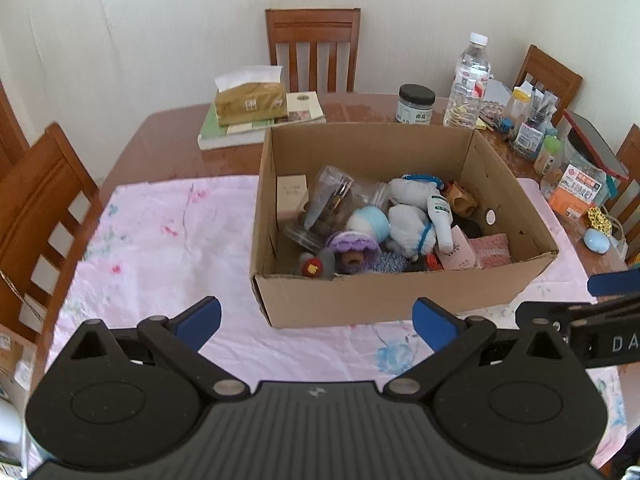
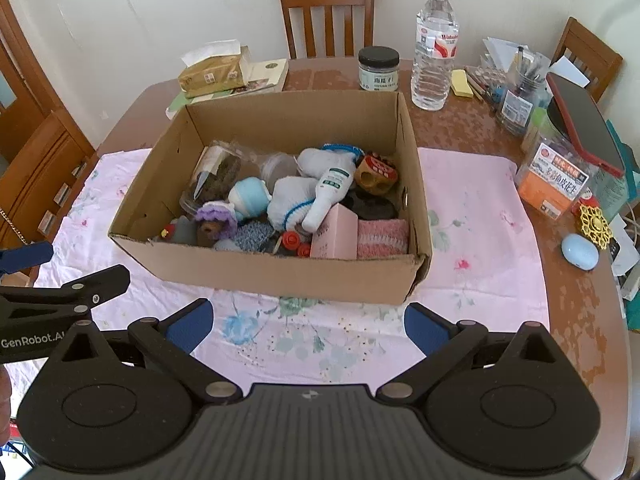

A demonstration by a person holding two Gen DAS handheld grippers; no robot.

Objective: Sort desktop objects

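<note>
Open brown cardboard box (image 2: 276,272) sits mid-frame on the pink floral cloth (image 2: 472,216), crammed: white squeeze bottle (image 2: 330,196) tilted over white plush toys (image 2: 292,200), purple crocheted piece (image 2: 214,216) lower left, pink carton (image 2: 335,236) against the near wall. Left gripper (image 1: 316,320) and right gripper (image 2: 306,322) hover before it, jaws spread wide, empty. Bare cloth lies left of the box.

A brown wooden bench (image 2: 568,300) is carrying a pink floral cloth (image 2: 472,240), with an open cardboard box (image 2: 280,276) sitting on it; a clear water bottle (image 2: 434,52) is standing far right.
</note>
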